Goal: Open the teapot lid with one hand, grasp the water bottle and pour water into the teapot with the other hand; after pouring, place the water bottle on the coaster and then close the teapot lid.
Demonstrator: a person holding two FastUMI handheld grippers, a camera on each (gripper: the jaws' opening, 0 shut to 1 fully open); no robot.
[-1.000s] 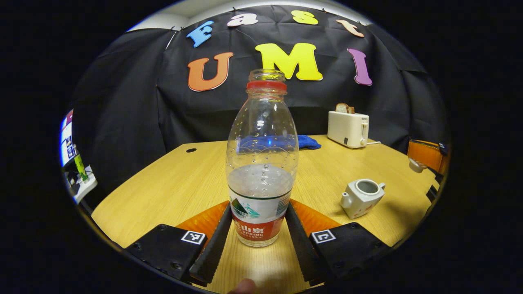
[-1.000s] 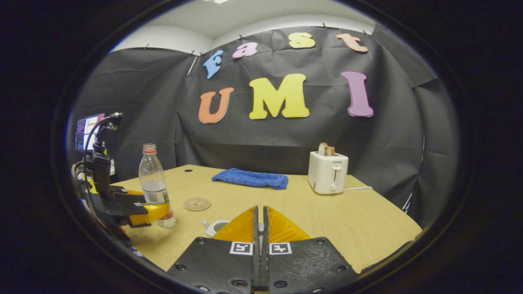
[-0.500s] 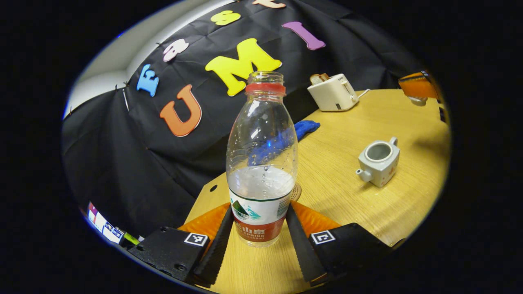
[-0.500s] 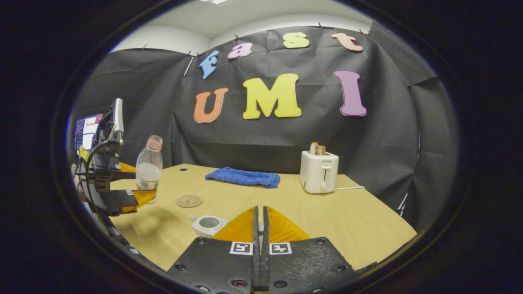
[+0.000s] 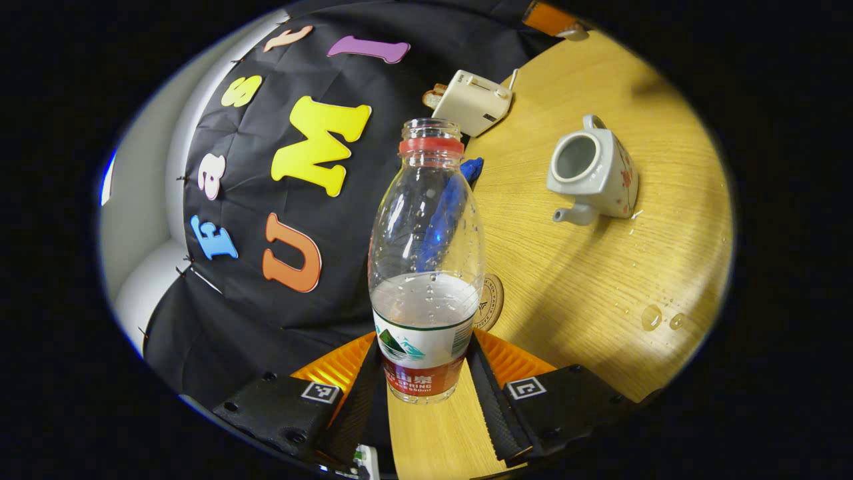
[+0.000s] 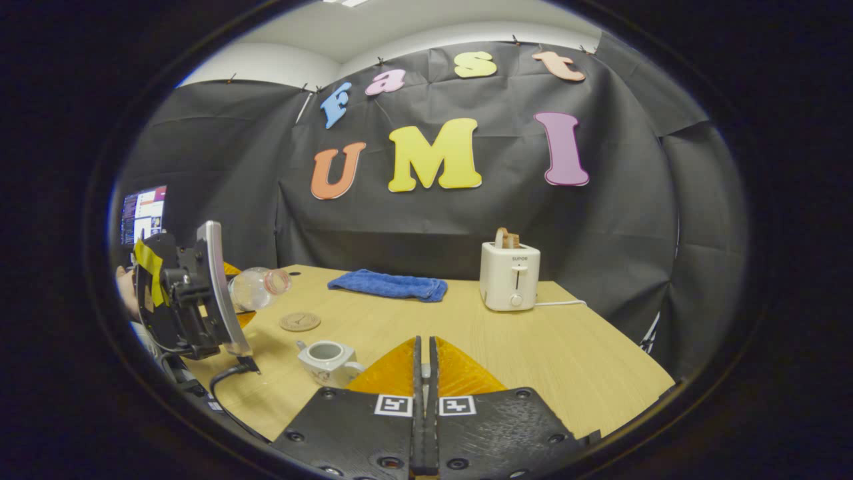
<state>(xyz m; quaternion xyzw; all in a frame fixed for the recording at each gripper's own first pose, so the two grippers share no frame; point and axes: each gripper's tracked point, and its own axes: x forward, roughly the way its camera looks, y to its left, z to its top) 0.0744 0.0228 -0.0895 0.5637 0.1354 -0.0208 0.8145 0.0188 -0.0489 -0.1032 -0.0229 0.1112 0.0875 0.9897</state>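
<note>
Above the table [image 5: 600, 280], left hand-held gripper [image 5: 426, 400] grips tilted water bottle [image 5: 426, 253]; right [image 6: 424, 400] closed.

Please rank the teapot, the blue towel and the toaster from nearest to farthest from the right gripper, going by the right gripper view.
1. Teapot, lid off, just left of the right gripper.
2. Blue towel, farther back, slightly left.
3. Toaster, back right near the wall; close to the towel's depth.

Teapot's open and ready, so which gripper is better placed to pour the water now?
Left: the left gripper is clamped on the clear plastic water bottle, tilted toward the white ceramic teapot. The right gripper is shut.
</note>
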